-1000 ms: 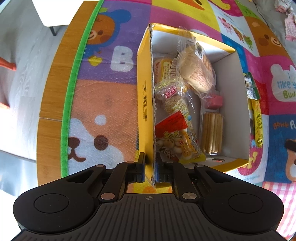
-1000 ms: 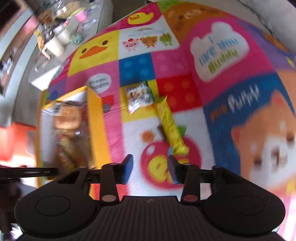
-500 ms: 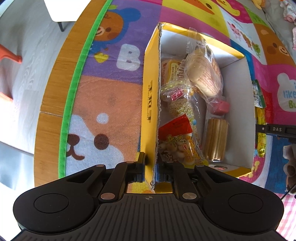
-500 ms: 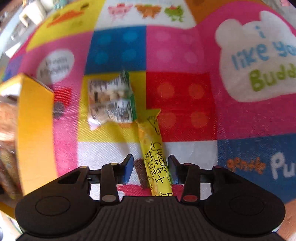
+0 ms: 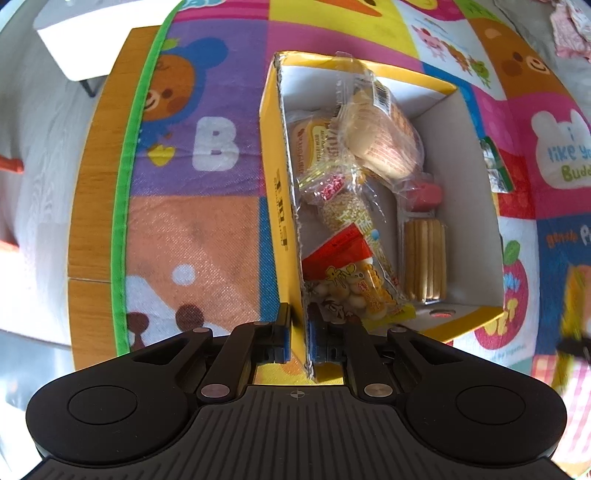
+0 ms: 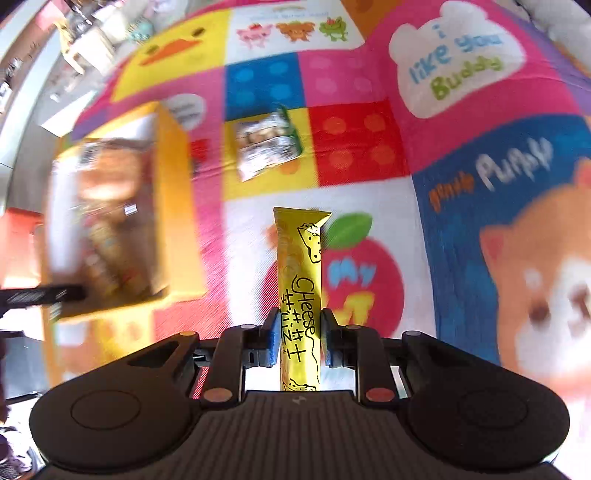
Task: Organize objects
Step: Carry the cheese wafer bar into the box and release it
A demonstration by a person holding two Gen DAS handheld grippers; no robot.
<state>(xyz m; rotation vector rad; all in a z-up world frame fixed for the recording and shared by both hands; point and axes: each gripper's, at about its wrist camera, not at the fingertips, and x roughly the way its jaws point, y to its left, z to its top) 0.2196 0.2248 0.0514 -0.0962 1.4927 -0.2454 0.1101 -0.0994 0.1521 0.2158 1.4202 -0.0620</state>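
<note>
A yellow cardboard box (image 5: 280, 206) with a white inside stands on the play mat and holds several snack packets. My left gripper (image 5: 299, 336) is shut on the box's left wall near its front corner. My right gripper (image 6: 298, 339) is shut on a long yellow cheese stick packet (image 6: 301, 280) and holds it above the mat, pointing away from me. The box (image 6: 173, 206) appears blurred at the left in the right wrist view. A small clear snack packet with a green edge (image 6: 266, 144) lies on the mat beyond the stick; it also shows in the left wrist view (image 5: 495, 166) right of the box.
The colourful play mat (image 6: 369, 140) covers the floor. Its green border (image 5: 125, 206) and a wooden strip (image 5: 92, 206) run along the left, with grey floor beyond. A white table (image 5: 92, 33) stands at the far left corner.
My right gripper closed on the cheese stick packet and lifted it off the mat. The left gripper kept its hold on the box wall.
</note>
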